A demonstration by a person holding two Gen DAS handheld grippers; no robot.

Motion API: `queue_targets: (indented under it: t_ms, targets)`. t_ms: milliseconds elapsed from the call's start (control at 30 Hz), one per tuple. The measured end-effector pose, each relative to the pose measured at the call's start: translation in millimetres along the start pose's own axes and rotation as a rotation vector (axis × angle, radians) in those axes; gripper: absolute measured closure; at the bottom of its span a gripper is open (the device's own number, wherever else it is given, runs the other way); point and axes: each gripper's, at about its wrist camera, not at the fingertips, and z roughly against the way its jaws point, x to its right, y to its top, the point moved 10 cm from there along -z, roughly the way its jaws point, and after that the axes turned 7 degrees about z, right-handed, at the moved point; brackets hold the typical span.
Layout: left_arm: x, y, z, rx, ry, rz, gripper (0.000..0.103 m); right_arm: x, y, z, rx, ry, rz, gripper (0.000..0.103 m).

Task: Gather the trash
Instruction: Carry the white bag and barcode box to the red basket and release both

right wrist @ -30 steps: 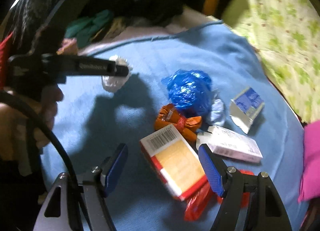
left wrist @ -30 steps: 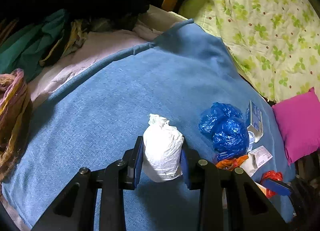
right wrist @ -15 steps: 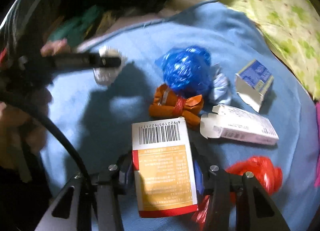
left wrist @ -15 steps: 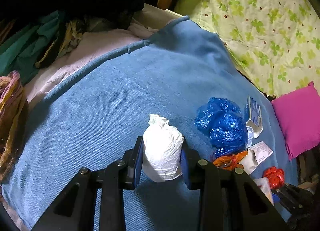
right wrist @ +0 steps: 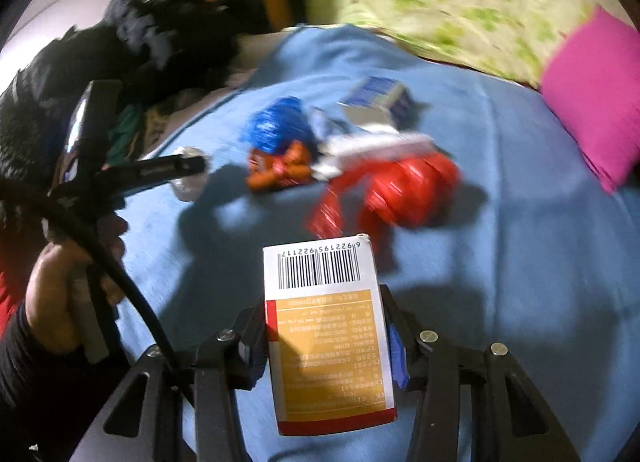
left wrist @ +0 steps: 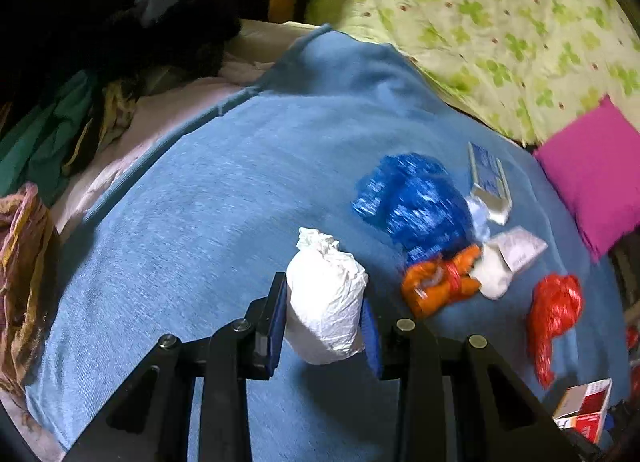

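My left gripper is shut on a crumpled white bag and holds it above the blue blanket. My right gripper is shut on a red-and-tan box with a barcode, which is lifted off the blanket. Loose trash lies beyond: a blue plastic bag, an orange wrapper, a white carton, a small blue-and-white box and a red plastic bag. The right wrist view shows the left gripper from the side, left of the pile.
A magenta cushion and a green floral quilt border the blanket on the right. Heaped clothes lie along the left and back. A person's hand grips the left tool's handle, with a black cable across it.
The right gripper closed on the barcode box, lifted it off the blanket and swung right with a roll. The left gripper shifted a little, the white bag still in it.
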Motion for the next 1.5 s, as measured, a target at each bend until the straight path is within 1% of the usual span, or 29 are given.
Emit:
queue_targets:
  t_ms: [167, 300, 567, 767, 1000, 1233, 1500]
  targets:
    - [14.8, -19.4, 12.1, -0.013, -0.008, -0.064, 0.068, 20.7, -23.1, 25.3, 0.025, -0.038, -0.080, 0.053]
    - [24.5, -36.5, 20.5, -0.048, -0.028, -0.089, 0.068, 34.1, -35.9, 45.1, 0.046, -0.064, -0.122, 0.053]
    - [51.3, -54.3, 59.3, -0.031, -0.065, -0.160, 0.068, 62.0, -57.3, 91.4, 0.123, -0.111, -0.205, 0.053]
    - [77.9, -72.4, 88.2, -0.021, -0.104, -0.228, 0.068, 85.9, -81.8, 133.3, 0.178, -0.158, -0.273, 0.053]
    - [111.2, -86.1, 111.3, -0.003, -0.139, -0.301, 0.068, 118.3, -122.3, 181.5, 0.230, -0.224, -0.369, 0.053]
    - [141.7, -93.3, 131.9, 0.019, -0.173, -0.364, 0.068, 149.5, -174.0, 224.3, 0.265, -0.292, -0.485, 0.053]
    - [175.7, -108.9, 150.2, 0.030, -0.211, -0.438, 0.068, 169.3, -219.3, 255.2, 0.291, -0.350, -0.575, 0.053]
